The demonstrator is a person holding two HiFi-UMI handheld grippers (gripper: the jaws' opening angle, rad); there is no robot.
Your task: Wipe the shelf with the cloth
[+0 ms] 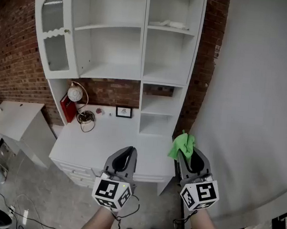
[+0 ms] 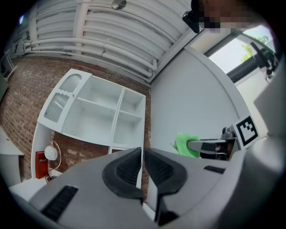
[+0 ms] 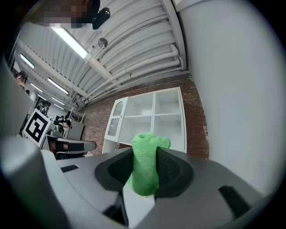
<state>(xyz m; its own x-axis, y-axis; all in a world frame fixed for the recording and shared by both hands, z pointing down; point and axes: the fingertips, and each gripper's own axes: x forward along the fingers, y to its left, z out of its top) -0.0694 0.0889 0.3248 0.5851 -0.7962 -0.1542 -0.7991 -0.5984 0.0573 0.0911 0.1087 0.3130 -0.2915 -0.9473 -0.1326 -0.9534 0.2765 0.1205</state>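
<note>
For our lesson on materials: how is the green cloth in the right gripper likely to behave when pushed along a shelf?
Probably floppy: the cloth bunches and folds where the right gripper pinches it. Likely light, since that one pinch carries it. Its fuzzy surface should drag rather than slip, so it may crumple.

A workshop-like hall: brick wall (image 1: 9,50), ribbed metal ceiling (image 3: 134,44), strip lights (image 3: 71,42), concrete floor (image 1: 41,197).

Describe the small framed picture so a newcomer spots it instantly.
Start at the white shelf unit, then drop to the desk top beneath it. The framed picture stands at the back, the only dark-edged square, right of the tangled cables.
</note>
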